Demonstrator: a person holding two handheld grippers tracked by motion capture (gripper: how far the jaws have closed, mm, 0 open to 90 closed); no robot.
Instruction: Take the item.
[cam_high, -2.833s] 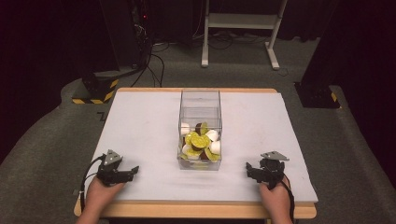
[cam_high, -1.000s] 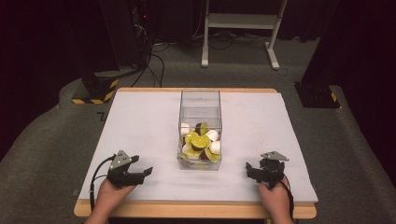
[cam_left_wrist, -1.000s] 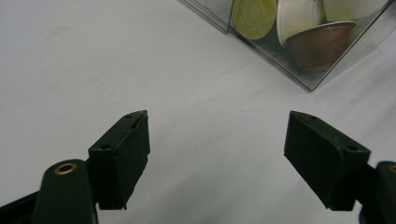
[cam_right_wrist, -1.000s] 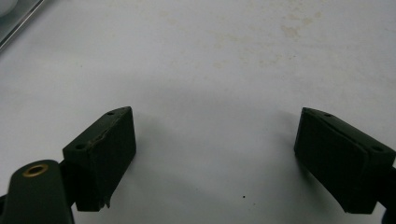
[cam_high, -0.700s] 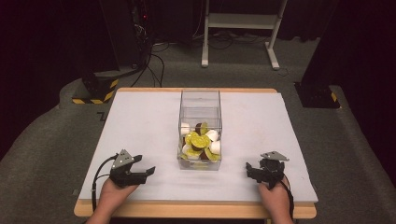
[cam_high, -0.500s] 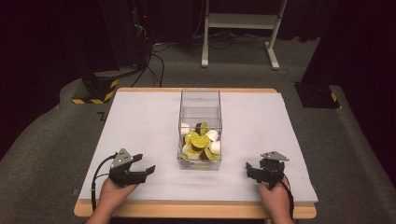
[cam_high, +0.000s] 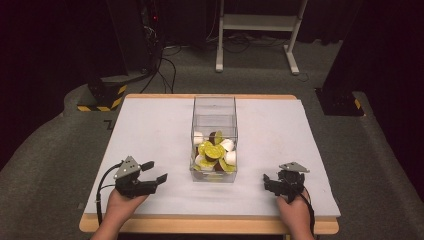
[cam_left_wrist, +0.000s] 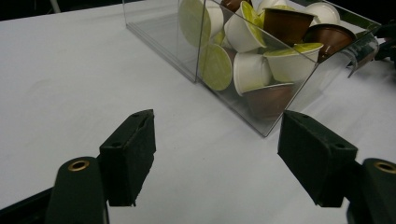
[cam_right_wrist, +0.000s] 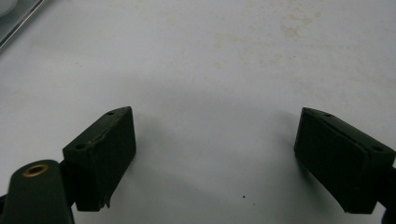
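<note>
White table (cam_high: 150, 125), both grippers (cam_high: 155, 171) low, fingers (cam_left_wrist: 130, 154) apart

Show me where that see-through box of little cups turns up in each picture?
High view: clear box at table centre.
Left gripper view: top right, beyond the open left claw.
Right gripper view: just a rim sliver, top-left corner.
Shared landmark: the white tabletop.

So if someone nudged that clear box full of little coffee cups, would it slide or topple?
The clear box looks rigid, with a long flat base on the white table, so it would probably slide. It seems light: thin walls, small capsules. The loosely piled capsules would likely shift.
</note>
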